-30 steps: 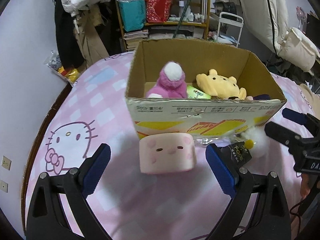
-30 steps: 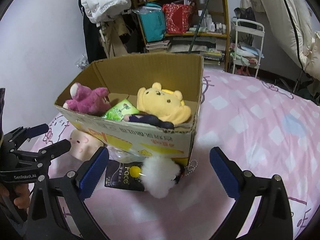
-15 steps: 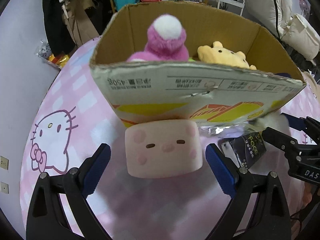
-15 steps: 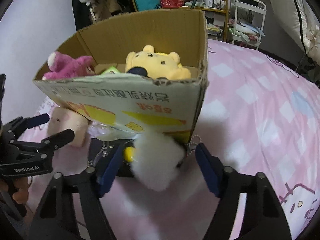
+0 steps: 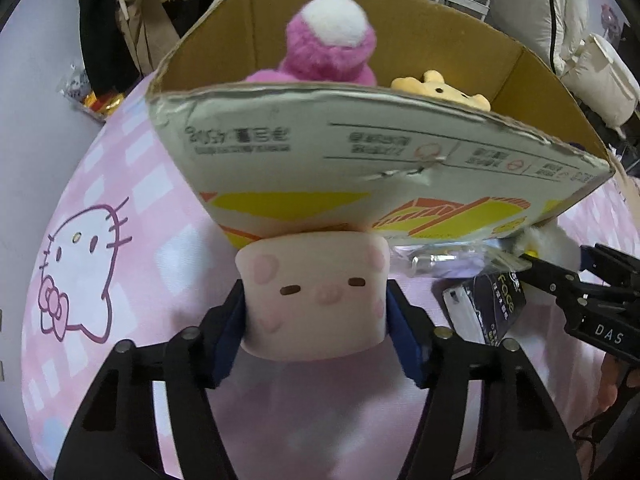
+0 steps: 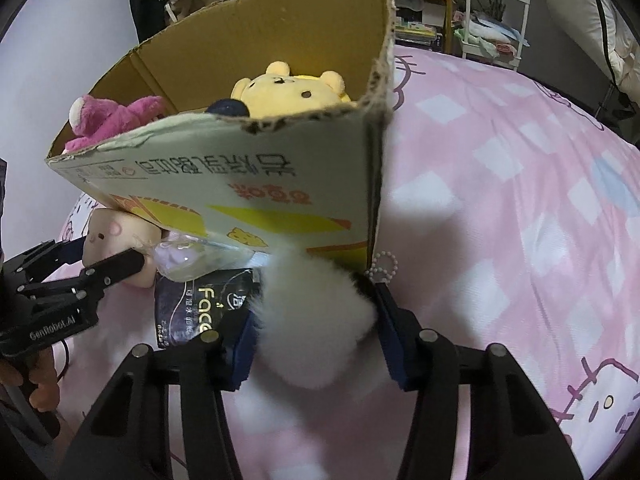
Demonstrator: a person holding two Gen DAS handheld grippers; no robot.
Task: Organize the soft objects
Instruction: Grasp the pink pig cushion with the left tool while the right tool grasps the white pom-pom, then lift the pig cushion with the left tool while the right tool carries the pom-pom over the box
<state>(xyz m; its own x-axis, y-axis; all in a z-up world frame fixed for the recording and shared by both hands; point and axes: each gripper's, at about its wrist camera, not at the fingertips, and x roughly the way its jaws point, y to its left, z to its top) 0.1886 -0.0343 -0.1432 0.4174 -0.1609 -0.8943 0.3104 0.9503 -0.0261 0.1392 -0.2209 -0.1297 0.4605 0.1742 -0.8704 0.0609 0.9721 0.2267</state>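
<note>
Cluttered bedroom, shelves and hanging clothes at the far wall; work surface is a bed (image 6: pixel 520 168) with a pink checked cartoon-cat sheet. Cardboard box (image 5: pixel 360 168) sits on it, already holding a pink plush bear (image 5: pixel 328 48) and a yellow bear plush (image 6: pixel 292 92).

Left tool (image 5: pixel 316 320) is clenched on the pink marshmallow plush (image 5: pixel 316 296), pads on its left and right sides, right against the box's near wall. Sides dent slightly under the pads, so it looks light and very squashy. Mid-body side grip looks fine; it should need little force.

Right tool (image 6: pixel 316 336) is closed around the white fluffy pompom (image 6: pixel 316 320), at the box's near right corner. Its bead chain (image 6: pixel 382 266) hangs loose just beside the corner. Fur is slippery and compressible, so I'd grip the core, not the fringe.

Black face-mask packet (image 6: pixel 196 304) and a clear plastic bag (image 6: pixel 192 258) lie between the two toys, partly under the box edge.

Likely next: lift both over the near wall. Risk: chain snagging on the cardboard.
</note>
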